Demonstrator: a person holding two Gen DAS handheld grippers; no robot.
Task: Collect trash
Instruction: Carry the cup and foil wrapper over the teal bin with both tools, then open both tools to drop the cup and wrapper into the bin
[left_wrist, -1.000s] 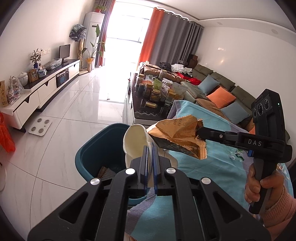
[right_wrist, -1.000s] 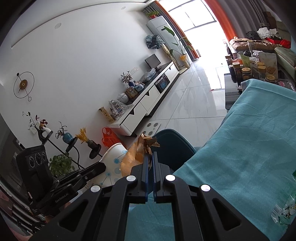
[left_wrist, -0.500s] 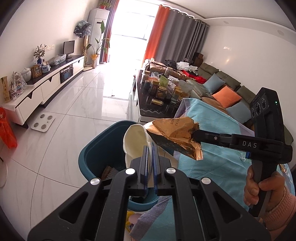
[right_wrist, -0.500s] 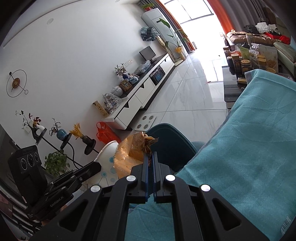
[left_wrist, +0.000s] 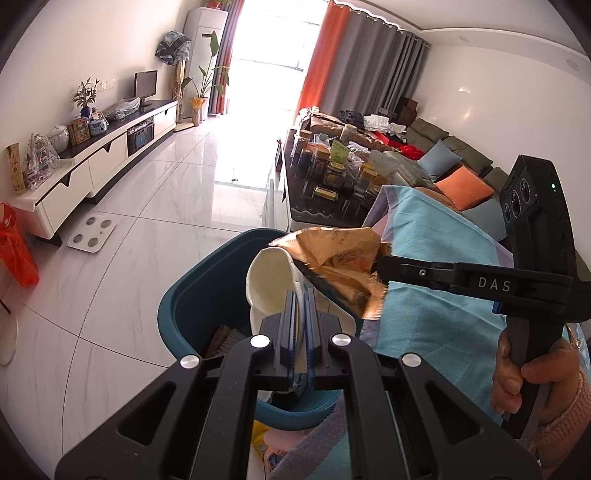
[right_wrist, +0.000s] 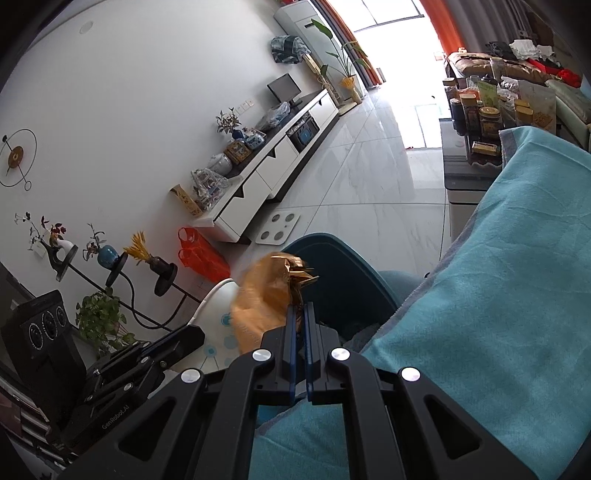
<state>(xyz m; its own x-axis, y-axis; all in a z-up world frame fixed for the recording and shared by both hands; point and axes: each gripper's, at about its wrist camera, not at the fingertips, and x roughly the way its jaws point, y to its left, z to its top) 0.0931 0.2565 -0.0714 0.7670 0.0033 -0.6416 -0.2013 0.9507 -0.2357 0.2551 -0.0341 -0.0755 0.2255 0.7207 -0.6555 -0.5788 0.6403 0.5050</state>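
Note:
My left gripper (left_wrist: 300, 295) is shut on a white paper cup (left_wrist: 269, 284), held over the teal trash bin (left_wrist: 192, 306). My right gripper (right_wrist: 300, 310) is shut on a crumpled gold snack wrapper (right_wrist: 266, 299), held above the bin's rim (right_wrist: 343, 254). In the left wrist view the right gripper (left_wrist: 376, 266) reaches in from the right, and the wrapper (left_wrist: 336, 266) hangs just right of the cup. In the right wrist view the cup (right_wrist: 218, 314) and the left gripper (right_wrist: 199, 334) show at lower left. Brown scraps (left_wrist: 225, 339) lie inside the bin.
A table with a turquoise cloth (left_wrist: 436, 266) stands to the right of the bin. A dark coffee table with jars (left_wrist: 332, 173) is behind it, then a sofa (left_wrist: 458, 170). A white TV cabinet (left_wrist: 96, 155), a bathroom scale (left_wrist: 92, 238) and an orange bag (left_wrist: 14, 247) are on the left.
Both grippers have moved left toward the bin. The wrapper has come off the cloth edge and now hangs over the bin beside the cup.

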